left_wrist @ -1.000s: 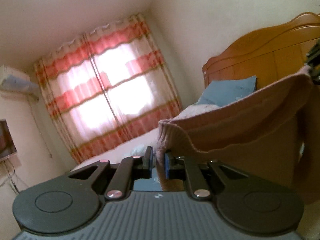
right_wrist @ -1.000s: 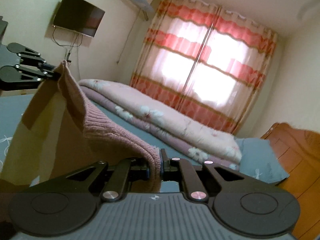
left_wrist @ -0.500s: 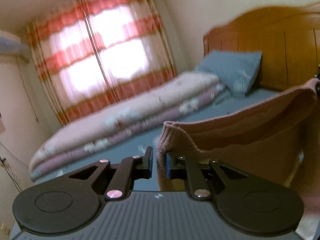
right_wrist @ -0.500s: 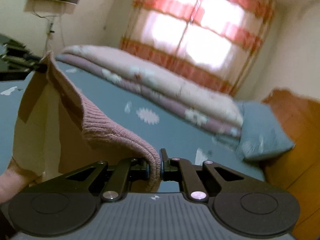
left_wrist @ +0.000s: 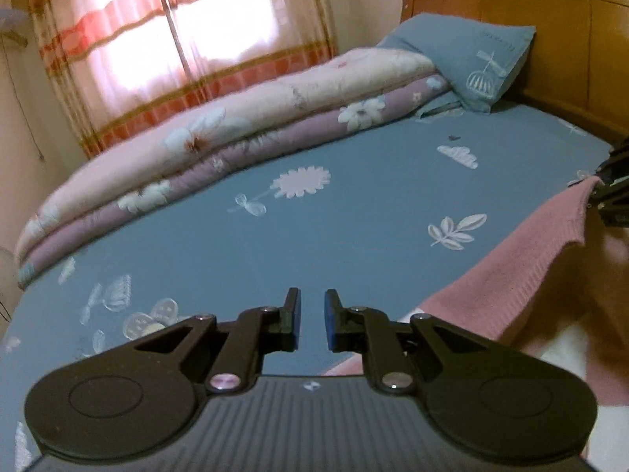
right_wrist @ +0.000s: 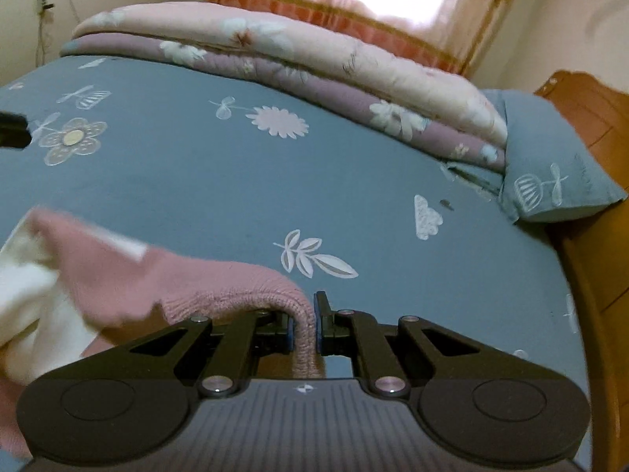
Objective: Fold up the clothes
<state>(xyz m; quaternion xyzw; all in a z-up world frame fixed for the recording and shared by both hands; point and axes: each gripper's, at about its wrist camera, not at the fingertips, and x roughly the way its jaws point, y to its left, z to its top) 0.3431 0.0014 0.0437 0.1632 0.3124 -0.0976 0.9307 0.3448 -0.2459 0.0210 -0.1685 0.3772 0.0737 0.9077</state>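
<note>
A pink knit sweater (left_wrist: 511, 267) with a cream part (right_wrist: 27, 275) lies half lowered onto the blue flowered bedsheet (left_wrist: 314, 244). My right gripper (right_wrist: 308, 306) is shut on its ribbed pink hem (right_wrist: 236, 291), low over the sheet. It also shows at the right edge of the left wrist view, where the right gripper (left_wrist: 613, 188) pinches the sweater's corner. My left gripper (left_wrist: 310, 299) stands with a narrow gap and only bedsheet shows between its pads. The sweater's edge runs behind its right finger (left_wrist: 334, 322). A black piece of the left gripper (right_wrist: 11, 129) shows at the left edge.
A folded pink and purple floral quilt (left_wrist: 236, 133) lies along the far side of the bed. A blue pillow (left_wrist: 464, 59) leans on the wooden headboard (left_wrist: 550, 8). Striped curtains (left_wrist: 177, 39) cover the window behind.
Both grippers have tilted and sunk from facing the window to just above the sheet. The hem that sat between the left pads is no longer there. The right gripper still holds its hem.
</note>
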